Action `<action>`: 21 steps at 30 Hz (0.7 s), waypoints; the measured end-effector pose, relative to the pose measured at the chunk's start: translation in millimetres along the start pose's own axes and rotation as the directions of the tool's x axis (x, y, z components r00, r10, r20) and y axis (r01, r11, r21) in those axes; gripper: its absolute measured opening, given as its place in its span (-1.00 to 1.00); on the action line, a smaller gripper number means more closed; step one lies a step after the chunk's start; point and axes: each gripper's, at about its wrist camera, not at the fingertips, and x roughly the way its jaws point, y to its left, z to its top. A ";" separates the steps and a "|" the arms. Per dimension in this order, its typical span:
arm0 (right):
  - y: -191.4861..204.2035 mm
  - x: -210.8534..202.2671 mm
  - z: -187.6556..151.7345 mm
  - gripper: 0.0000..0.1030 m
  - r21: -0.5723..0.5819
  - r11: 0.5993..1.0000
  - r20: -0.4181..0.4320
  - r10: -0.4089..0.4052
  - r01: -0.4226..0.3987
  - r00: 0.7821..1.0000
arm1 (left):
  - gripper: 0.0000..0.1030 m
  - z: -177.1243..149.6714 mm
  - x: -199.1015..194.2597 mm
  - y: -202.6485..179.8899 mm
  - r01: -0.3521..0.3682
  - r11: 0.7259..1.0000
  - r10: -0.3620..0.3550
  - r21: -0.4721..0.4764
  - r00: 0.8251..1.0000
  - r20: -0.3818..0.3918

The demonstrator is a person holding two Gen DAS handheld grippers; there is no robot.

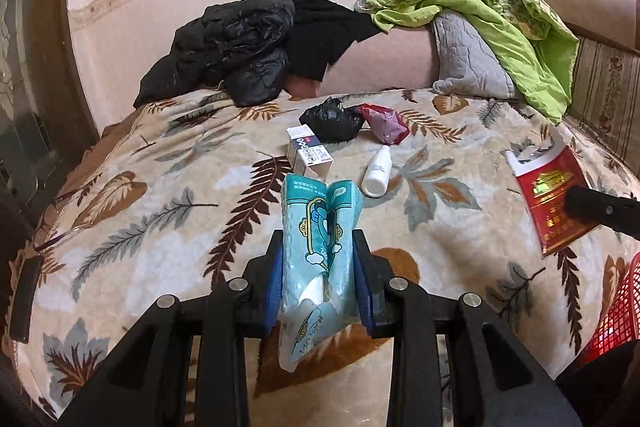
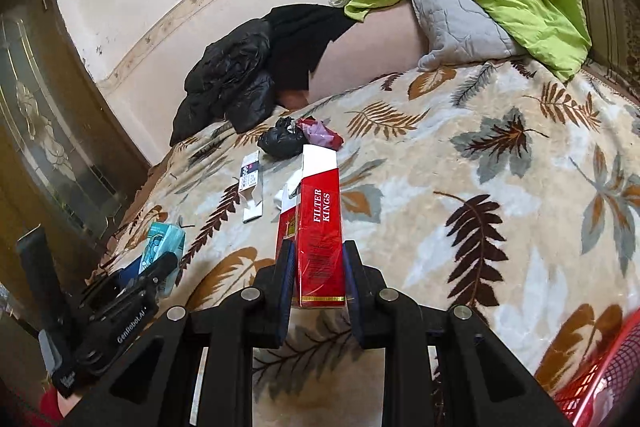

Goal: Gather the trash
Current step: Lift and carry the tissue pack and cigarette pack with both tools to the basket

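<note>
I see the leaf-patterned blanket spread under both sets of fingers, filling most of each view. Far ahead of the fingers a green quilt is heaped over a grey pillow, and left of that lies a black jacket. A red mesh basket shows at the lower right edge, to the right of my right fingers.

My right gripper is clamped on a red cigarette carton, which stands up between the fingers with its white end pointing away from me. My left gripper squeezes a crumpled teal tissue packet, pinched between the blue pads, both ends sticking out past them.

Ahead of the left fingers a small white box lies on the blanket, and just right of it a white bottle lies on its side. Farther ahead sits a crumpled black bag, touching a red and purple wrapper on its right.
</note>
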 end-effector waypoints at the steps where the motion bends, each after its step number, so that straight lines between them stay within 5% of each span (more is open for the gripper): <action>1: 3.7 0.8 -0.2 -0.52 -0.015 1.000 0.001 -0.003 0.004 1.000 | -0.42 -0.5 1.5 -1.1 -0.009 1.000 0.009 0.005 1.000 0.000; 21: 17.9 13.1 -4.1 -0.52 -0.083 0.997 -0.027 -0.014 0.012 1.000 | -0.42 -3.7 14.3 -3.5 -0.013 1.000 0.013 0.017 1.000 -0.020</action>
